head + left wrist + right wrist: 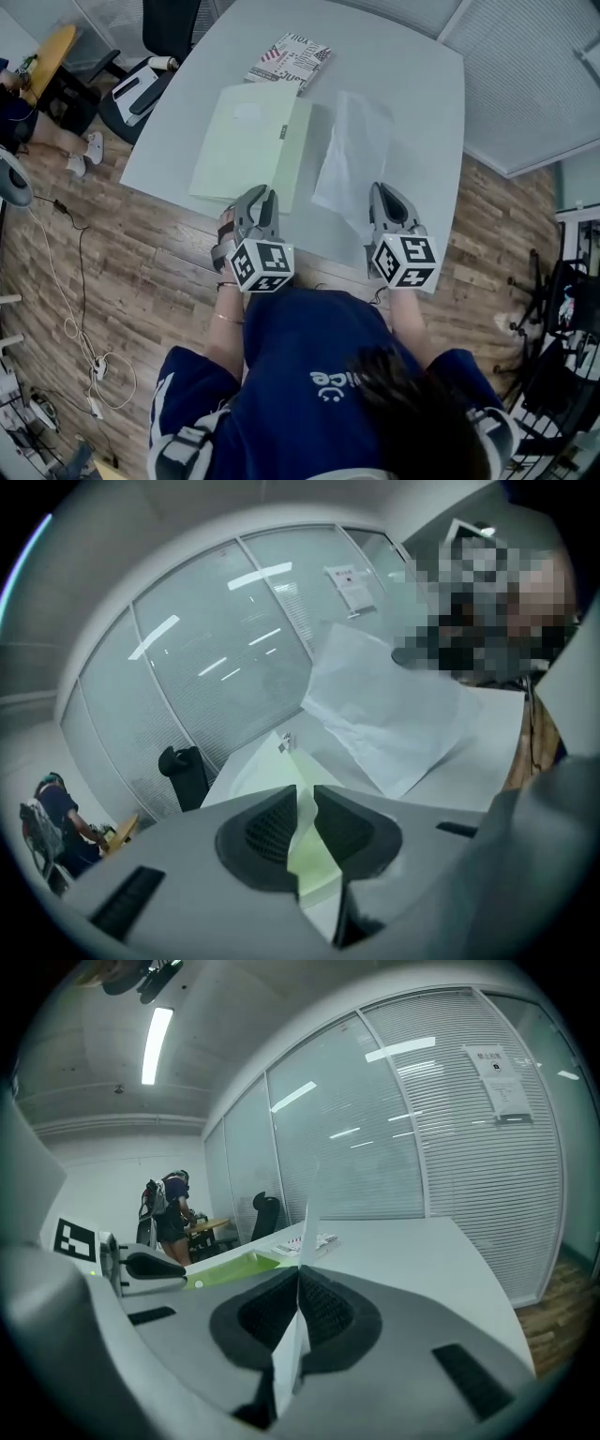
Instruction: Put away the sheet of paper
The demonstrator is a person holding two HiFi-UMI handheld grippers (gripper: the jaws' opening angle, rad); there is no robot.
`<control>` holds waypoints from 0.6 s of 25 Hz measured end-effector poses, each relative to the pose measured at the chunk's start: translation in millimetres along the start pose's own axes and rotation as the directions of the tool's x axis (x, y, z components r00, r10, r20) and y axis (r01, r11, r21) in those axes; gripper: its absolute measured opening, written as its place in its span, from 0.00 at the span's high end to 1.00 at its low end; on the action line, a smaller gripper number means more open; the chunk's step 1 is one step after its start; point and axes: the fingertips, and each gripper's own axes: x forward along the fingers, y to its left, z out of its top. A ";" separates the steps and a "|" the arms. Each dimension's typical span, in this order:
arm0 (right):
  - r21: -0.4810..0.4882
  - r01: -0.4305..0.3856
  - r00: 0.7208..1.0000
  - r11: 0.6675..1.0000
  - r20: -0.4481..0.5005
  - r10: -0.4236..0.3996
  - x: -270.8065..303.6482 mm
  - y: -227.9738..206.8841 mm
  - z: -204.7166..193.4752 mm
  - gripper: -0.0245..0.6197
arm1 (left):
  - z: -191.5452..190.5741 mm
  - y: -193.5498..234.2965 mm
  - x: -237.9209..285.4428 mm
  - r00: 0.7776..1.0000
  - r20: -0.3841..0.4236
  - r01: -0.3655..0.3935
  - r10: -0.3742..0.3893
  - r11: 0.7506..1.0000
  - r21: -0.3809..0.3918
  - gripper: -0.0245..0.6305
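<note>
A pale green folder point(251, 141) lies on the grey table point(412, 94), left of a white sheet of paper point(354, 155). My left gripper point(258, 202) is at the folder's near right corner. In the left gripper view the left gripper point(305, 803) is shut on the folder's cover point(314, 855), which rises between the pads; the sheet point(384, 714) bulges up to the right. My right gripper point(382, 202) holds the sheet's near edge. In the right gripper view the right gripper point(300, 1288) is shut on the sheet point(306, 1232), seen edge-on.
A patterned booklet point(289, 59) lies at the table's far side beyond the folder. An office chair point(155, 56) stands at the far left corner, and a person point(37, 112) sits beyond it. Cables point(75, 309) trail over the wooden floor on the left.
</note>
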 end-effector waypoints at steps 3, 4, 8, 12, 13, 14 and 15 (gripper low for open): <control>-0.004 -0.010 1.000 1.000 0.007 0.010 12.2 10.2 6.6 0.95 | 12.3 31.6 -14.0 0.998 0.060 -0.031 0.037 0.994 -0.101 0.91; -0.009 -0.016 1.000 1.000 0.008 0.016 15.1 14.5 9.1 0.95 | 13.8 42.3 -19.3 0.996 0.072 -0.042 0.052 0.990 -0.134 0.92; -0.026 -0.075 0.997 0.997 0.007 0.075 29.3 32.0 25.3 0.95 | 17.5 88.5 -35.2 0.988 0.099 -0.093 0.121 0.964 -0.247 0.93; -0.045 -0.121 0.991 0.992 0.056 0.124 36.6 53.5 54.6 0.95 | 14.6 133.4 -49.1 0.973 0.131 -0.128 0.192 0.914 -0.385 0.94; -0.045 -0.130 0.989 0.991 0.071 0.133 37.7 61.3 61.9 0.95 | 9.5 143.7 -53.9 0.969 0.130 -0.137 0.209 0.896 -0.422 0.94; -0.042 -0.145 0.985 0.988 0.083 0.149 39.9 69.3 69.0 0.95 | 4.8 153.9 -57.8 0.965 0.129 -0.146 0.228 0.877 -0.457 0.94; -0.035 -0.168 0.981 0.985 0.091 0.170 43.1 76.8 75.6 0.95 | 1.2 163.3 -60.3 0.961 0.127 -0.157 0.247 0.860 -0.486 0.94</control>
